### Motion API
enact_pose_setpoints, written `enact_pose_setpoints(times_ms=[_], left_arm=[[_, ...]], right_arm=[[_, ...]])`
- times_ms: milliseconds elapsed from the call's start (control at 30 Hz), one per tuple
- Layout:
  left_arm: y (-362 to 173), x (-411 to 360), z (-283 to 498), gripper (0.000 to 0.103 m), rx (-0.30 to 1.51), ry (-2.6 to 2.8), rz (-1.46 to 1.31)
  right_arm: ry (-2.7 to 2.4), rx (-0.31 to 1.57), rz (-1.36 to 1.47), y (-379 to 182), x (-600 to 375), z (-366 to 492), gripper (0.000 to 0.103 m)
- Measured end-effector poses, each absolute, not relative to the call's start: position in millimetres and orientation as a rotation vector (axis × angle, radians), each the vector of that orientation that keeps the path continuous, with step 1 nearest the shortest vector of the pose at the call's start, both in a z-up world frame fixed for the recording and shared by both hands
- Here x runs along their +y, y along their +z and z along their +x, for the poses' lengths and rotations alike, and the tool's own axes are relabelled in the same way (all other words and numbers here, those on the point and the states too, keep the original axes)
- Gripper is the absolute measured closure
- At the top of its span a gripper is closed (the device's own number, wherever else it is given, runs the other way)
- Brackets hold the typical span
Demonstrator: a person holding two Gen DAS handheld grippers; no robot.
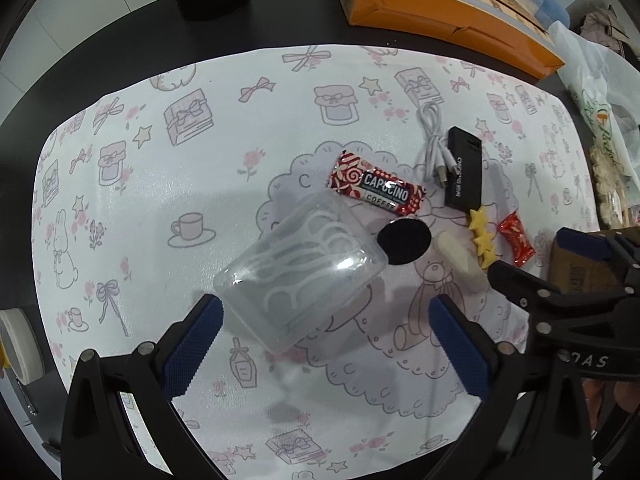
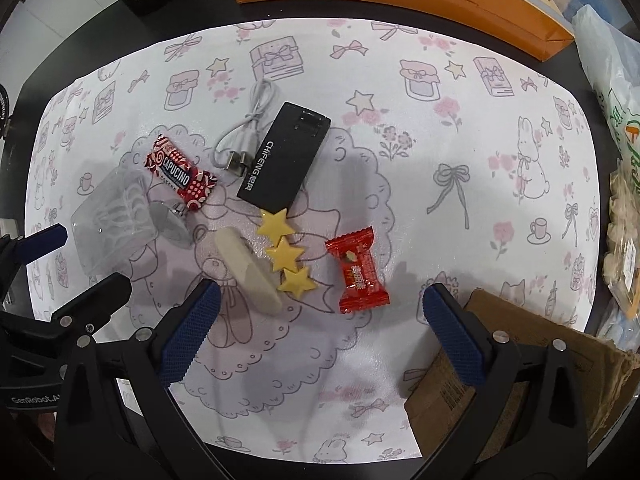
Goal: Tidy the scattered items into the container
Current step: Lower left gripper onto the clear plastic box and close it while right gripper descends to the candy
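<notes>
Seven loose items are spread over the patterned mat [image 2: 440, 184] on the dark tabletop [image 1: 120, 40], all outside the clear plastic container [image 1: 300, 276], which appears to hold nothing yet. The container is seen just ahead of the left gripper [image 1: 326, 344], whose fingers [image 1: 192, 344] are spread wide and hold nothing; it seems placed there so the box can be steadied or kept within reach while items are brought in.

Clustered beside the container are a Capucino coffee sachet [image 2: 180, 174], a black round disc [image 1: 404, 242], a cream oblong bar [image 2: 248, 272] and a yellow piece of three stars [image 2: 286, 252]. A black Chifeng box [image 2: 284, 160] lies behind them, with a coiled white USB cable [image 2: 248, 132] touching its side. A red wrapped candy [image 2: 360, 272] lies slightly apart to the right.

The right gripper [image 2: 320, 336] is held above the near edge of the mat, fingers [image 2: 188, 340] fully apart and empty, roughly framing the bar, stars and candy. A first pick from this nearest group appears intended, since the reach is shortest there.
</notes>
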State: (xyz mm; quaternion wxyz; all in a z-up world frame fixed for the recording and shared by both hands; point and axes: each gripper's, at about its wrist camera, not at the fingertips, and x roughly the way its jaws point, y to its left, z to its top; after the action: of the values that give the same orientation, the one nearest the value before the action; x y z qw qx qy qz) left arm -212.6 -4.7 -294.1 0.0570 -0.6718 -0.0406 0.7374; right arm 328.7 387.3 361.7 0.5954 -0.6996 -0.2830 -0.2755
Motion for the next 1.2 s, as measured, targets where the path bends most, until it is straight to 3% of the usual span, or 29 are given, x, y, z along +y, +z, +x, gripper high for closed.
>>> enact_pose_setpoints(times_ms=[233, 333, 433, 600, 733, 800, 867, 1033, 1200], left_arm=[[-306.4, -4.3, -220.5, 0.001, -0.112, 2.214, -2.082], [-310.2, -4.2, -223.3, 0.001, -0.088, 2.207, -2.098], [-315.2, -4.8, -226.2, 0.001, -0.055, 2.202, -2.118], [-322.4, -6.3, -229.5, 0.001, -0.089, 2.170, -2.141], [-327.7, -4.9, -228.2, 0.001, -0.124, 2.144, -2.159], [-330.0, -4.5, -227.1, 0.006, -0.131, 2.151, -2.165], [-330.2, -3.2, -225.9, 0.015, -0.104, 2.178, -2.165], [-329.0, -5.9, -222.4, 0.043, -0.079, 2.237, -2.159], [-330.5, -9.8, -218.0, 0.050, -0.166, 2.222, -2.157]], right_arm=[[-0.668, -0.602, -1.612, 375.2, 390.5, 339.8, 0.004], [-0.668, -0.577, -1.616, 379.5, 389.8, 343.1, 0.019], [-0.631, -0.544, -1.609, 382.9, 389.6, 341.8, 0.021], [-0.584, -0.507, -1.635, 379.3, 390.0, 338.3, 0.047], [-0.546, -0.473, -1.626, 378.9, 391.7, 335.9, 0.061], [-0.531, -0.459, -1.626, 377.8, 391.9, 335.4, 0.082], [-0.527, -0.451, -1.628, 376.0, 392.0, 335.6, 0.093], [-0.502, -0.448, -1.615, 374.4, 392.2, 331.7, 0.100], [-0.463, -0.446, -1.603, 374.7, 388.7, 324.0, 0.101]])
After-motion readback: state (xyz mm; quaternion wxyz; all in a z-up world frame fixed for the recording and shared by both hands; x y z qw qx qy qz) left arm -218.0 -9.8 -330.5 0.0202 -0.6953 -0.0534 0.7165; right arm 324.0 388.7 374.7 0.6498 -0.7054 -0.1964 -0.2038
